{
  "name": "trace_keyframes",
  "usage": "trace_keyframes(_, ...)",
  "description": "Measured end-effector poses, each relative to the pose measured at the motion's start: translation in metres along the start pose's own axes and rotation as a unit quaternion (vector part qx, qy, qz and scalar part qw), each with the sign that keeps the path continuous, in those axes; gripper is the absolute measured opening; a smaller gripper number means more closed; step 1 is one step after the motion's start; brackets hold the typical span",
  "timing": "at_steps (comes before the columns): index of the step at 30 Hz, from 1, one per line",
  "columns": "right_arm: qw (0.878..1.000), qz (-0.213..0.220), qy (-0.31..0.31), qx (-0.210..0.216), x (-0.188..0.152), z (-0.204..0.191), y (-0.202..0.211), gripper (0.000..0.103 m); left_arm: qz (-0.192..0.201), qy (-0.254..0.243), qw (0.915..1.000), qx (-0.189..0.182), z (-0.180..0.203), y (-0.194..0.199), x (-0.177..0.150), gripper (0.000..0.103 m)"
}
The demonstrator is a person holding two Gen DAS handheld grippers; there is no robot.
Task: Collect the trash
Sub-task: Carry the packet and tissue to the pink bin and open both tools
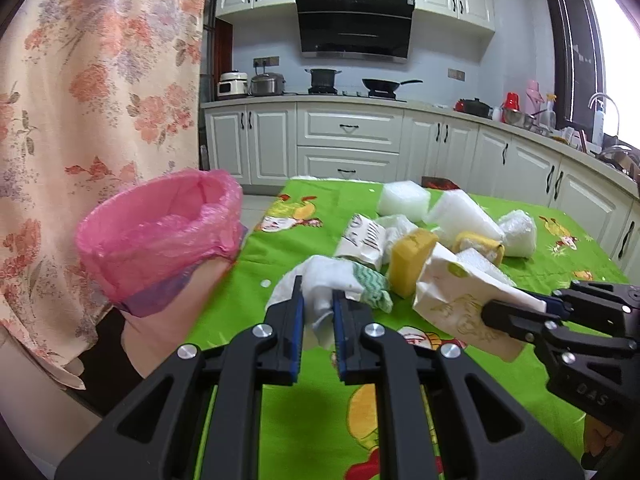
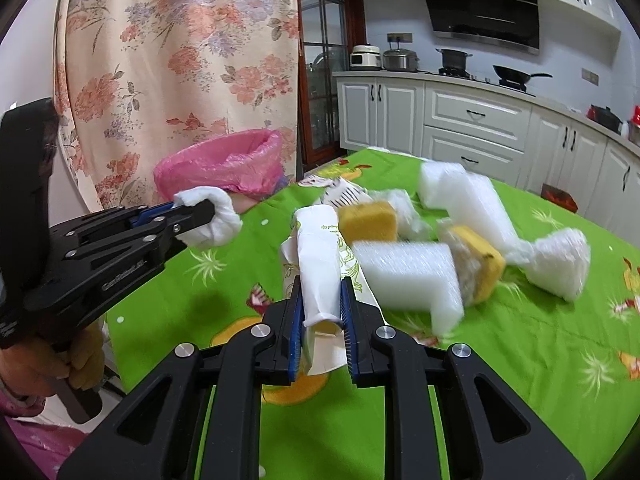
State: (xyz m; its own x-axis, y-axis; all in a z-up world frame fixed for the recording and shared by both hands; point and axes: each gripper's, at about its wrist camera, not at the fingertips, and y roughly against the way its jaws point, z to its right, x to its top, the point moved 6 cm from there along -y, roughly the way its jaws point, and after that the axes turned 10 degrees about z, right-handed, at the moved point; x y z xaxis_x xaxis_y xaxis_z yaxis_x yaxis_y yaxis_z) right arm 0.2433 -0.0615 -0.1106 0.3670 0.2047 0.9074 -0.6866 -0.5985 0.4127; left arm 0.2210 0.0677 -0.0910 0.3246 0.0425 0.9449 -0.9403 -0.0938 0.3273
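Note:
My left gripper [image 1: 318, 296] is shut on a crumpled white tissue [image 1: 324, 280], held above the green tablecloth [image 1: 240, 280]; it also shows in the right wrist view [image 2: 208, 208] with the tissue [image 2: 218, 220]. My right gripper [image 2: 320, 300] is shut on a white paper packet [image 2: 318, 256]; in the left wrist view it [image 1: 516, 312] holds the packet [image 1: 452, 300] to the right of the left gripper. A bin with a pink bag liner [image 1: 160, 232] stands left of the table, close to the left gripper [image 2: 228, 164].
A pile of trash lies on the table: yellow sponges [image 1: 412, 260] [image 2: 370, 220], white foam blocks [image 1: 404, 200] [image 2: 412, 276], crumpled plastic [image 2: 560, 260], a printed wrapper [image 1: 360, 240]. A floral curtain [image 1: 100, 80] hangs behind the bin. Kitchen cabinets [image 1: 348, 136] stand behind the table.

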Motion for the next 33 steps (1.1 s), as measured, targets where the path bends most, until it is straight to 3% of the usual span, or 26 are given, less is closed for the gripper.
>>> trace_keyframes(17, 0.998, 0.028, 0.024, 0.043, 0.069, -0.040, -0.074, 0.018, 0.043, -0.011, 0.9978, 0.049, -0.064, 0.013, 0.039, 0.013)
trace_keyframes(27, 0.995, 0.044, 0.029, 0.085, 0.124, -0.072, -0.132, 0.018, 0.051, 0.005, 0.9950, 0.085, -0.135, -0.019, 0.078, 0.013)
trace_keyframes(33, 0.994, 0.030, 0.007, 0.109, 0.139, -0.082, -0.170, 0.019, 0.042, 0.011, 0.9935, 0.106, -0.174, -0.051, 0.087, 0.013)
